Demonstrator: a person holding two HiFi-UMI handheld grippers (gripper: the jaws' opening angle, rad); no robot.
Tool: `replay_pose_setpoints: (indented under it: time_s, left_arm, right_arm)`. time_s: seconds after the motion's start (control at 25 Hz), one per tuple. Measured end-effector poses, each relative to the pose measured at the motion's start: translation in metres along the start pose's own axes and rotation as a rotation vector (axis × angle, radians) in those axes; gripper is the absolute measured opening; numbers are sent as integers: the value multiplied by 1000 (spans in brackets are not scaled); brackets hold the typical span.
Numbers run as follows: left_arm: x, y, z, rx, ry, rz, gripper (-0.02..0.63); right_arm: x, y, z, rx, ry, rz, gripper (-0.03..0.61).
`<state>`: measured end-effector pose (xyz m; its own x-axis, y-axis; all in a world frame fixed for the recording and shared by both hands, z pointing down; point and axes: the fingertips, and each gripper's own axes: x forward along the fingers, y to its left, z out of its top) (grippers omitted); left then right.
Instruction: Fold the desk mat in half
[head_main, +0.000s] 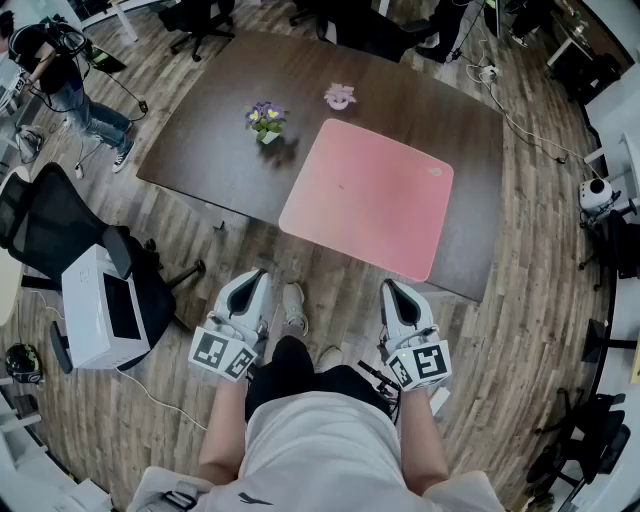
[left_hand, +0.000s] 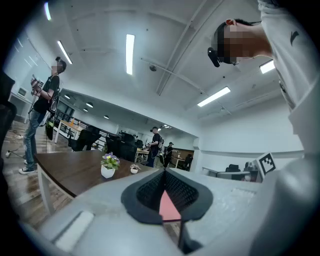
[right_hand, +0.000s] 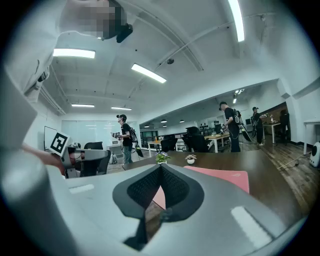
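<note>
A pink desk mat (head_main: 368, 196) lies flat on the dark wooden table (head_main: 220, 120), near its front right part. Both grippers hang in front of the table's near edge, above the floor, well short of the mat. My left gripper (head_main: 256, 275) is shut with nothing in it; its tips meet in the left gripper view, with the mat (left_hand: 169, 206) showing pink between the pads. My right gripper (head_main: 388, 288) is shut and empty too; in the right gripper view the mat (right_hand: 220, 177) stretches away on the table beyond its closed tips (right_hand: 160, 166).
A small flower pot (head_main: 266, 121) and a pink ornament (head_main: 340, 96) stand on the table behind the mat. A black office chair (head_main: 60, 225) and a white box (head_main: 100, 308) are at the left. Other people stand around the room (head_main: 70, 85).
</note>
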<state>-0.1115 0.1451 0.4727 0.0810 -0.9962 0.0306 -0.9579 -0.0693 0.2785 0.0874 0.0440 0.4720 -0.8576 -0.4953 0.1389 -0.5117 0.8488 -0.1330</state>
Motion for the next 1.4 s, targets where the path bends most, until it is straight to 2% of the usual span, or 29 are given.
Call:
replay_pose_setpoints:
  time_s: [0.16,0.32,0.48,0.88,1.4]
  left_arm:
    - [-25,-17,-2,-2,5,19,6]
    - [-31,-22,3,-10,4,5,6]
    - [-27,-20,17,9,-15,-14,6]
    - [-26,-6,28,25,-26,-36,6]
    - [-26,17,34,20,-37,-67,6]
  right_arm:
    - [-42,0,2,3,-8,-58,-3]
    - [-58,0,-1,2,-14,-90,-3]
    - [-59,0,1,-4,-26,-112,-3]
    - [-50,21,8,-72,-38,-82,0]
    - [-43,23,15,-89,-41,-160,0]
